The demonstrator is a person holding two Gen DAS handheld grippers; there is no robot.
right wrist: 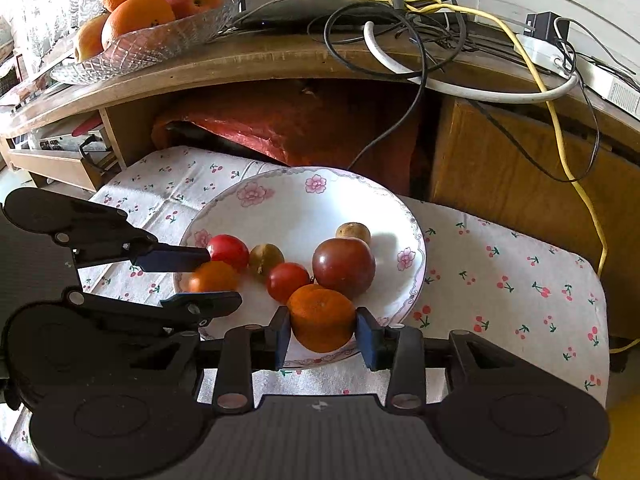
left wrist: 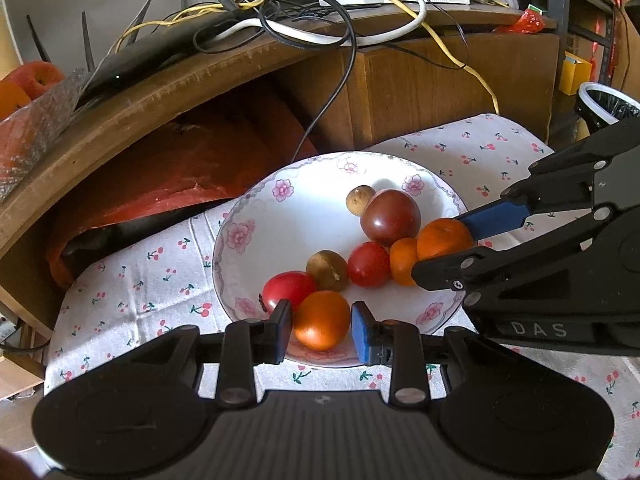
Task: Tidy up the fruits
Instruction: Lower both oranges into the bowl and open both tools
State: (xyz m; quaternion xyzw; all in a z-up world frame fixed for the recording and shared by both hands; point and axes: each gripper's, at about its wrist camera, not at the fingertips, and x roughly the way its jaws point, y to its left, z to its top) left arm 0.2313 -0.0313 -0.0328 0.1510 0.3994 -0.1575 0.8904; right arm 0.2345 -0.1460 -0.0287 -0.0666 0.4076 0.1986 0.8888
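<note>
You had both grippers at the floral plate (left wrist: 256, 216), each with its fingers around a fruit, and no fruit had clearly left the plate yet. Your left gripper (left wrist: 322, 326) bracketed the orange tomato (left wrist: 322, 320) at the plate's near rim; the pads sat just beside its skin, and I could not tell whether they were pressing it. Your right gripper (right wrist: 322, 330) stood with its blue pads against both sides of the tangerine (right wrist: 322, 318), also at the near rim, apparently gripped.

Resting on the plate were the dark tomato (right wrist: 344, 266) near the middle, two red tomatoes (right wrist: 286, 282), a second small tangerine (left wrist: 404, 260) and two brown fruits (left wrist: 327, 271).

The glass dish (right wrist: 132, 56) on the shelf beyond the plate held oranges and an apple. By my judgement the sorting was barely begun: nearly everything remained to be moved.
</note>
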